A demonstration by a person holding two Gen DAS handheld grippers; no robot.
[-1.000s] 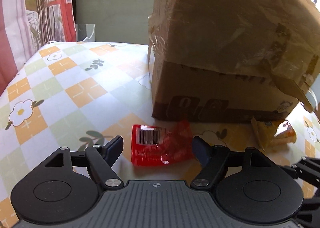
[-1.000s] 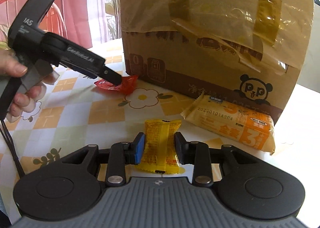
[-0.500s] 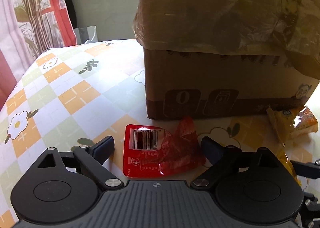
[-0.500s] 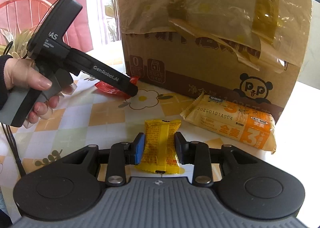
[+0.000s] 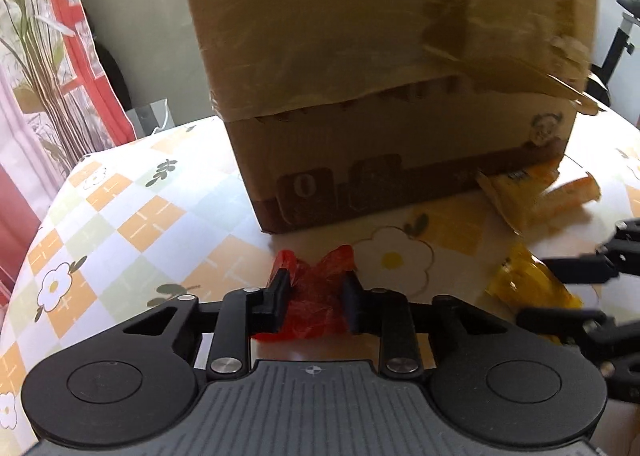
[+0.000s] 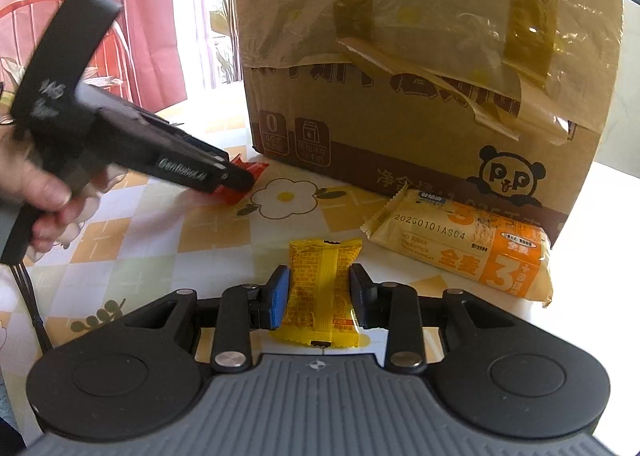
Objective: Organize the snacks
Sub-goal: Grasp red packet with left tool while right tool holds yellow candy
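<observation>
The right tool [image 6: 319, 292] is pinching a yellow snack packet [image 6: 320, 288] between its blue-padded and black fingers, the packet lying flat on the counter [image 6: 208, 232] with its checked, flower-printed cloth. Just beyond it and to the right, a longer orange-and-cream snack bar [image 6: 464, 248] is lying on the cloth, its far edge just beside the foot of the cardboard box [image 6: 432, 68]. Off to the left, a person's hand [image 6: 36, 192] is gripping the handle of the left tool [image 5: 314, 296], which is angling down toward the counter. Its jaws have just been closing, and they are now squeezing a crumpled red snack wrapper [image 5: 316, 296] that is bulging up between the two black fingers, near the box's front corner. The box, wrapped in glossy tape with loose flaps peeling off its side, is standing upright farther back. Behind it, red-and-white curtains [image 5: 80, 56] are hanging by the window.
</observation>
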